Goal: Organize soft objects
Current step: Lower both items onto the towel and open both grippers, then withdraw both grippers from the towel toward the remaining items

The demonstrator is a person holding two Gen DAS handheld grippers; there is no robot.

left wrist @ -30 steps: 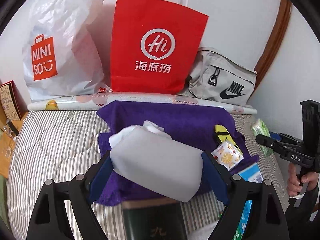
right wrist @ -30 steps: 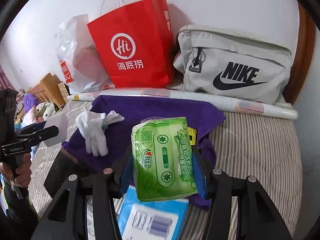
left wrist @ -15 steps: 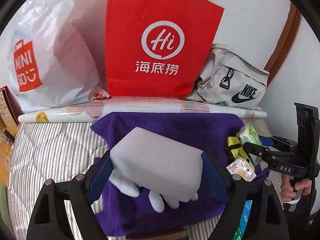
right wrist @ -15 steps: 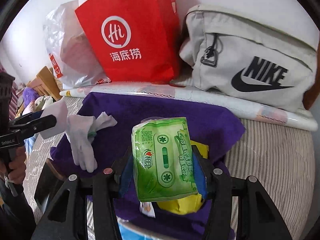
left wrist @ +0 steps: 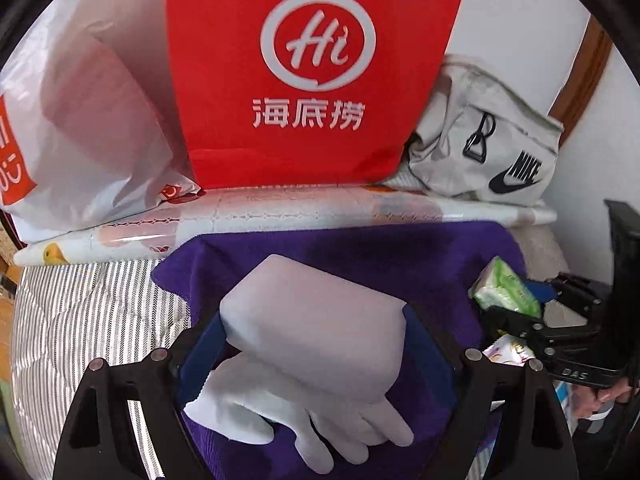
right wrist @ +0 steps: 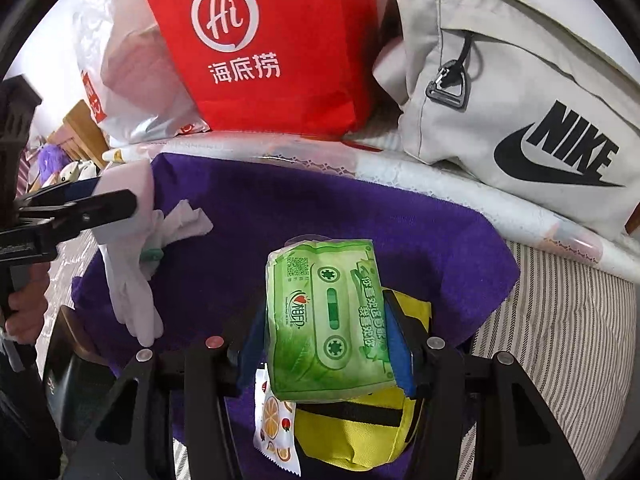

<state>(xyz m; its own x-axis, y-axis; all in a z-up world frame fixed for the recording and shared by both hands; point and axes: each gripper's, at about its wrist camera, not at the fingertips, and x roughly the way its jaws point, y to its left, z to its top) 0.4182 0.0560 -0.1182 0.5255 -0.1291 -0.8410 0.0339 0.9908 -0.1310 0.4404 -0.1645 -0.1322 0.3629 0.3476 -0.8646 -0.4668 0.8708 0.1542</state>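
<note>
My left gripper (left wrist: 312,332) is shut on a pale grey sponge block (left wrist: 316,328) and holds it over white gloves (left wrist: 304,420) lying on a purple towel (left wrist: 360,256). My right gripper (right wrist: 326,320) is shut on a green tissue pack (right wrist: 326,316), above a yellow pouch (right wrist: 360,432) and an orange-print sachet (right wrist: 276,420) on the same towel (right wrist: 320,208). The left gripper and the gloves (right wrist: 132,280) show at the left of the right wrist view. The right gripper with the tissue pack (left wrist: 504,292) shows at the right of the left wrist view.
A red Hi paper bag (left wrist: 312,72), a white Miniso plastic bag (left wrist: 80,120) and a grey Nike bag (right wrist: 520,92) stand against the wall behind a rolled patterned sheet (left wrist: 280,212). Striped bedding (left wrist: 80,312) surrounds the towel. A dark box (right wrist: 76,360) lies at lower left.
Both grippers have moved forward toward the bags, still holding the sponge and the tissue pack. The gloves now lie under the left gripper, the yellow pouch under the right.
</note>
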